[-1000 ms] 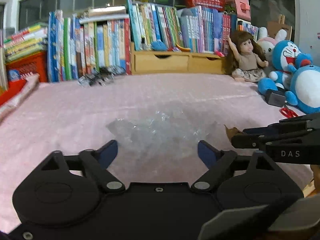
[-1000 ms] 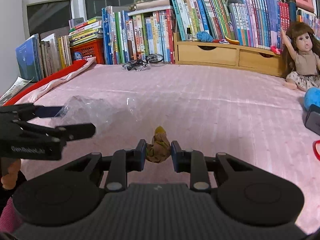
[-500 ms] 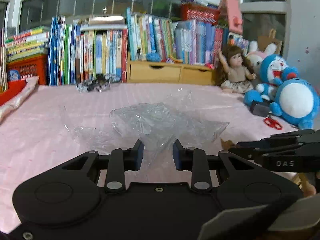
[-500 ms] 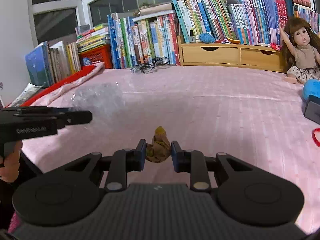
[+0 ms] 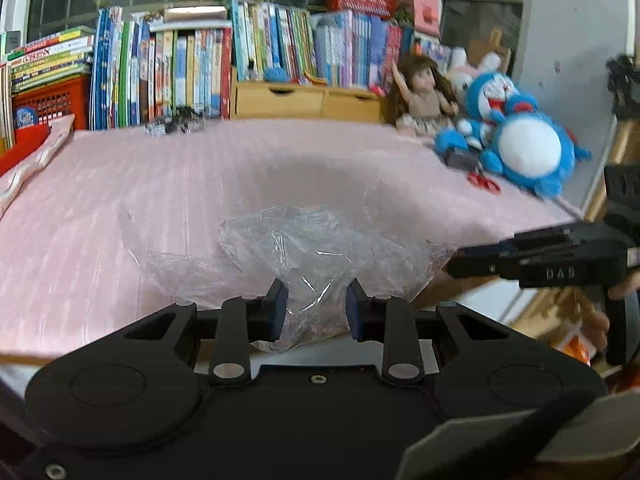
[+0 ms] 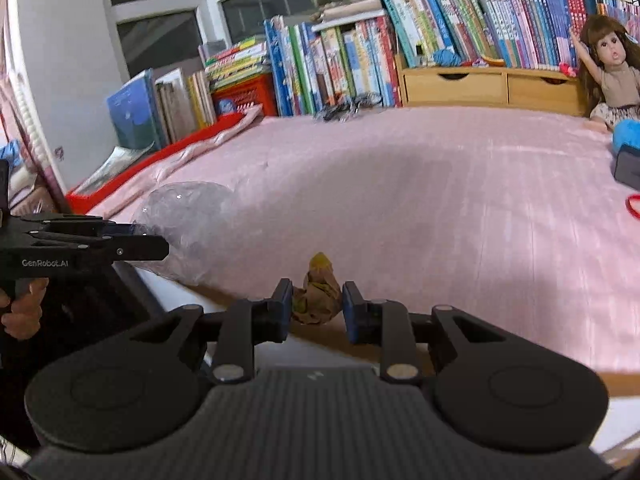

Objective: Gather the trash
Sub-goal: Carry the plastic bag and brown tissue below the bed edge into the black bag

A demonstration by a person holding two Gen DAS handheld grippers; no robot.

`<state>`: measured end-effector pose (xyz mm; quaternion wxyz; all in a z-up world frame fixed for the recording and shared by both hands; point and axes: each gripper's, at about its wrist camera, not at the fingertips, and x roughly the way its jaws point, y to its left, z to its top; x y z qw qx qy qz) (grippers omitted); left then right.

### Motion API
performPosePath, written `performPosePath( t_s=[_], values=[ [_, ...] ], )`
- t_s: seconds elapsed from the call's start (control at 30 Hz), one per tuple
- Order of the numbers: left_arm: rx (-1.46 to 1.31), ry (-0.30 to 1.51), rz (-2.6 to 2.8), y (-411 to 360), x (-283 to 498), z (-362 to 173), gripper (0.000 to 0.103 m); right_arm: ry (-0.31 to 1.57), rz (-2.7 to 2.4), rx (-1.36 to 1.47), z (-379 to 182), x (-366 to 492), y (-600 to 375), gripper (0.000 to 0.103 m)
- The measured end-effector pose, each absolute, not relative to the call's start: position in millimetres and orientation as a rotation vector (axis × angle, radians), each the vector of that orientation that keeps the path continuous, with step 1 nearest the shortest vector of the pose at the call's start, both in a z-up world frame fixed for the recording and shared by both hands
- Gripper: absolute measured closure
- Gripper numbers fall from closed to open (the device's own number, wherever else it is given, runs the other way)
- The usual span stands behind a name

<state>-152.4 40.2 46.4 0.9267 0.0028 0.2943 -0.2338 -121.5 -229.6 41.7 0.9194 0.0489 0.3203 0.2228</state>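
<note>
A crumpled clear plastic bag [image 5: 304,256] hangs between the fingers of my left gripper [image 5: 315,306], which is shut on its lower end, above the near edge of the pink bed. In the right wrist view the same plastic bag [image 6: 188,216] bulges beside the left gripper [image 6: 132,242] at the left. My right gripper [image 6: 315,304] is shut on a small brown and yellow crumpled scrap [image 6: 318,296], held over the bed's front edge. In the left wrist view the right gripper [image 5: 560,258] reaches in from the right; the scrap is hidden there.
The pink bedspread [image 5: 200,184] stretches back to a row of books [image 5: 192,68] and a wooden drawer unit [image 5: 304,100]. A doll [image 5: 420,96], blue plush toys [image 5: 524,140], red scissors [image 5: 484,182] and a dark box [image 6: 628,166] lie at the right. A red-edged folded blanket [image 6: 168,152] lies at the left.
My left gripper shut on the plastic bag and lifted it off the bed, pulling back toward the near edge. My right gripper, still holding the scrap, also drew back to the edge.
</note>
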Motion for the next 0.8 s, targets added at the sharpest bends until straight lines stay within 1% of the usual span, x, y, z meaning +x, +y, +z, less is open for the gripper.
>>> performPosePath(
  t_s=[0.33, 0.63, 0.8],
  values=[
    [0.043, 0.776, -0.533, 32, -198, 4, 0.075, 0.78, 0.445, 0.122, 3, -147, -224, 0.071],
    [0.07, 1.02, -0.501, 23, -196, -43, 0.075, 0.891, 0.447, 0.131, -33, -161, -215, 0.071],
    [0.068, 1.105, -0.485, 19, -192, -68, 0.074, 0.95, 0.443, 0.142, -53, -168, -208, 0.071]
  ],
)
